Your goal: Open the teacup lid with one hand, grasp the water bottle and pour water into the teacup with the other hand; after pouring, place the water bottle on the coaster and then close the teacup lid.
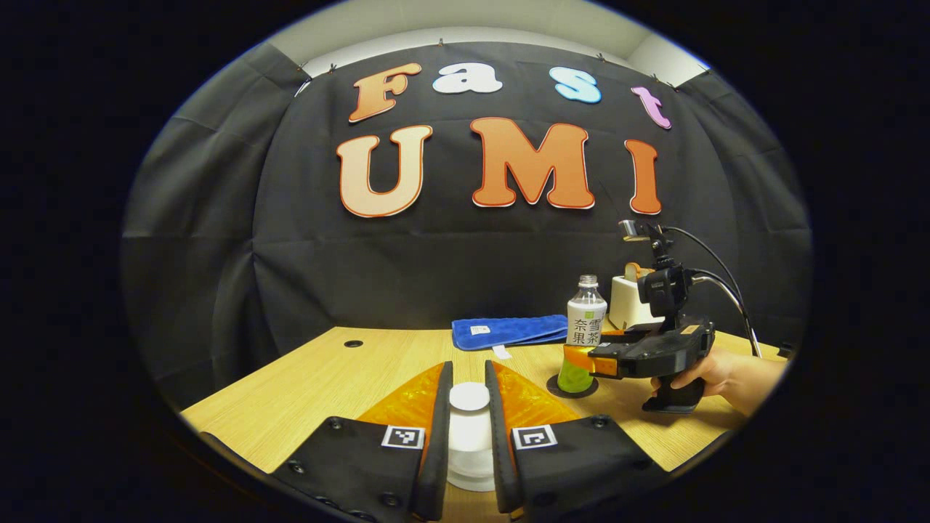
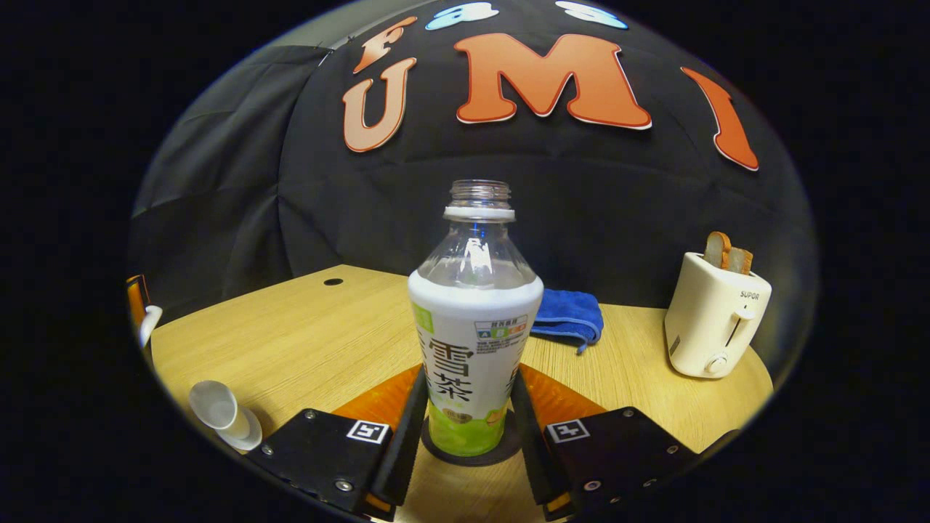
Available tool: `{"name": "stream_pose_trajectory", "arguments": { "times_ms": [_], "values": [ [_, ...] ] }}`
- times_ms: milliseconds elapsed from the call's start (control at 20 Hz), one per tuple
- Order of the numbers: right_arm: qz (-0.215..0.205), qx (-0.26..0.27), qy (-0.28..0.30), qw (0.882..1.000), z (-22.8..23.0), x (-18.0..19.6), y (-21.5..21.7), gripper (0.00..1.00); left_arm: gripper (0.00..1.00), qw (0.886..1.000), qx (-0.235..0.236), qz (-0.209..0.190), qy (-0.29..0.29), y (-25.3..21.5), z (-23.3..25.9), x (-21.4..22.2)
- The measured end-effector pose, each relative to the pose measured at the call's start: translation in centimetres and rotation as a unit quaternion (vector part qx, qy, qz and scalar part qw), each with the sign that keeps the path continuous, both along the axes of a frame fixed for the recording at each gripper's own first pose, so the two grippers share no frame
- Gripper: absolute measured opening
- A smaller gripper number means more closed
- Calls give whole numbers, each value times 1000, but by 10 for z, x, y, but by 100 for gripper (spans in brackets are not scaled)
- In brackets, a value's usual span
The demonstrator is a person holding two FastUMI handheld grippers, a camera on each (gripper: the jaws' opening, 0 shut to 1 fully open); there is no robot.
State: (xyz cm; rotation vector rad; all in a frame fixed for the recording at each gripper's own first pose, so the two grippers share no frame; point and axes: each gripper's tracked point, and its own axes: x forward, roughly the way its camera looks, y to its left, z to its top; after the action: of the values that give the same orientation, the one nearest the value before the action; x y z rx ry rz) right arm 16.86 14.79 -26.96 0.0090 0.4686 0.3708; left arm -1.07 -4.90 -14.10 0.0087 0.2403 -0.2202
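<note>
The clear water bottle (image 2: 472, 349), capless with a white and green label, stands upright on a dark round coaster (image 2: 508, 443). My right gripper (image 2: 470, 374) is shut on its lower half, one finger against each side. The left gripper view shows this from the side: the bottle (image 1: 585, 319), the coaster (image 1: 556, 388), the right gripper (image 1: 577, 361) and a hand holding it. My left gripper (image 1: 468, 370) is shut on a white piece that looks like the teacup lid (image 1: 468, 428). The white teacup (image 2: 225, 418) stands at the right gripper view's lower left, its top open.
A white toaster (image 2: 716, 319) with bread in it stands at the back right of the wooden table (image 2: 290, 341). A folded blue cloth (image 2: 567, 312) lies behind the bottle. A small round hole (image 1: 353, 343) sits in the table's far left.
</note>
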Motion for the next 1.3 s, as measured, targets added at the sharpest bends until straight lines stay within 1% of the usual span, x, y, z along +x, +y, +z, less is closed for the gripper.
{"name": "stream_pose_trajectory", "arguments": {
  "times_ms": [200,250,300,350,500,550,600,650,700,750,800,850,900,1300],
  "values": [
    [1,-9,-7,1000,0,1,0,65,30,1000,-5,-6,14,-7,-10,1],
    [1,-14,-8,1000,-1,1,-1,67,30,1000,-6,-9,21,-8,-13,1],
    [-1,-18,-8,1000,-2,1,-2,65,30,1000,-6,-10,28,-10,-19,1],
    [-2,-21,-8,1000,-3,0,-3,70,30,999,-5,-11,31,-10,-23,1],
    [5,-25,-11,1000,-3,-4,-4,75,30,999,3,-12,47,-12,-38,0],
    [5,-25,-11,1000,-3,-5,-5,80,30,999,6,-13,52,-12,-43,0],
    [4,-24,-13,1000,-1,-5,-7,85,27,998,9,-12,54,-11,-46,-1],
    [-1,-25,-15,1000,0,-5,-10,93,27,998,12,-12,56,-11,-49,-1],
    [-5,-25,-15,1000,2,-6,-15,96,27,998,13,-12,57,-12,-51,0],
    [-10,-23,-15,1000,4,-8,-19,98,30,998,14,-12,62,-12,-56,0],
    [-14,-15,-21,1000,9,-10,-23,98,27,998,16,-12,67,-12,-61,-2],
    [-17,-9,-26,999,14,-13,-27,98,27,997,18,-13,68,-14,-63,-3],
    [-19,-3,-29,999,18,-17,-33,98,30,997,23,-14,69,-15,-66,-3],
    [-62,21,-94,993,84,-50,-83,98,30,996,32,-11,81,-14,-87,-3]
  ]
}}
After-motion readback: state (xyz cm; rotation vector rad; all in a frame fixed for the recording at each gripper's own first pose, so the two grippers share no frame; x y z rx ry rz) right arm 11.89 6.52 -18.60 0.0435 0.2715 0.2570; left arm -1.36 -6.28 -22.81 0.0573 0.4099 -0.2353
